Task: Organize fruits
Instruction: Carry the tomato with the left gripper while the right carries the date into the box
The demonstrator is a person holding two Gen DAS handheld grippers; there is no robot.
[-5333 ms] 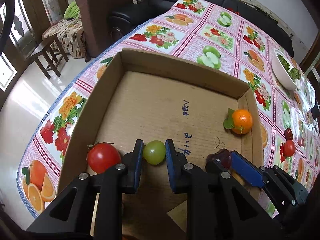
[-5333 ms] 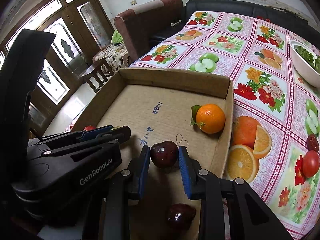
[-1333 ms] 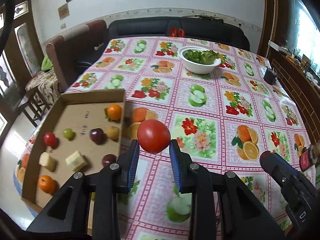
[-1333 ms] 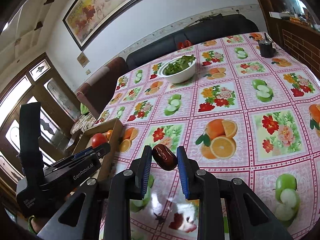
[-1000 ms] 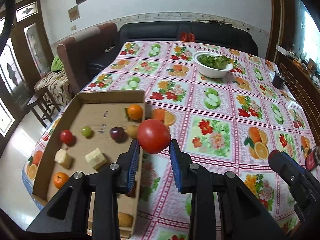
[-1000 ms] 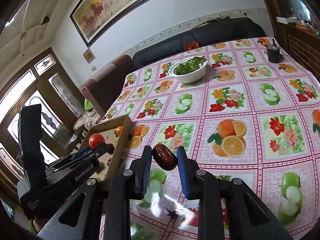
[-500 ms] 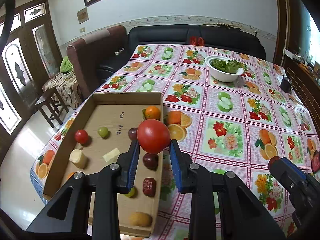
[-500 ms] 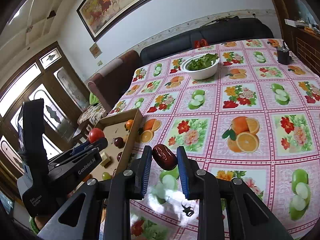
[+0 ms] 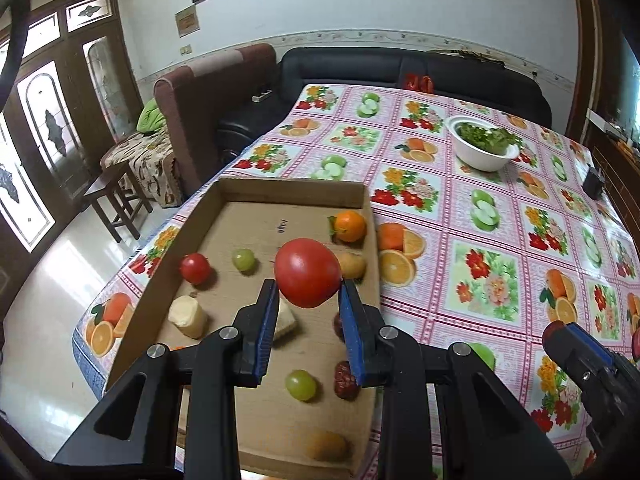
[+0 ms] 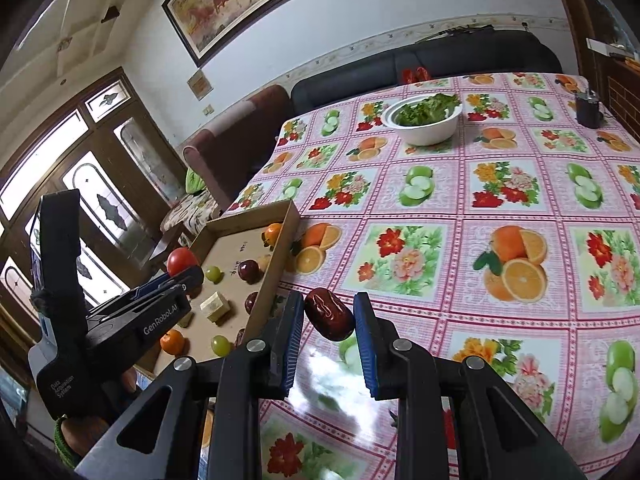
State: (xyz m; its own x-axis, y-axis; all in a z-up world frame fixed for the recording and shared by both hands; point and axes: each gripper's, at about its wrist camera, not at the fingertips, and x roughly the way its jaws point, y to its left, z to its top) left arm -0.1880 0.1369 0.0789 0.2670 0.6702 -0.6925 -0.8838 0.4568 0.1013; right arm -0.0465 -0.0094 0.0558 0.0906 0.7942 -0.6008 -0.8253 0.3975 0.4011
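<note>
My left gripper [image 9: 308, 300] is shut on a large red tomato [image 9: 307, 271] and holds it high above the cardboard box [image 9: 292, 190]. The box holds a small tomato [image 9: 194, 268], green grapes [image 9: 243, 259], an orange [image 9: 350, 225], pale cut pieces [image 9: 187, 316] and a red date [image 9: 345, 380]. My right gripper [image 10: 329, 318] is shut on a dark red date [image 10: 329, 319], held above the tablecloth just right of the box [image 10: 280, 248]. The left gripper with its tomato [image 10: 181, 261] shows at the left of the right wrist view.
The fruit-print tablecloth [image 9: 500, 240] covers a long table. A white bowl of greens [image 9: 482, 148] stands at the far end, and it also shows in the right wrist view [image 10: 422, 120]. A small dark cup [image 10: 588, 110] is far right. Sofas [image 9: 400, 72] line the far side.
Both grippers have carried their fruit leftward. The box now lies under the left gripper, and close to the left of the right gripper.
</note>
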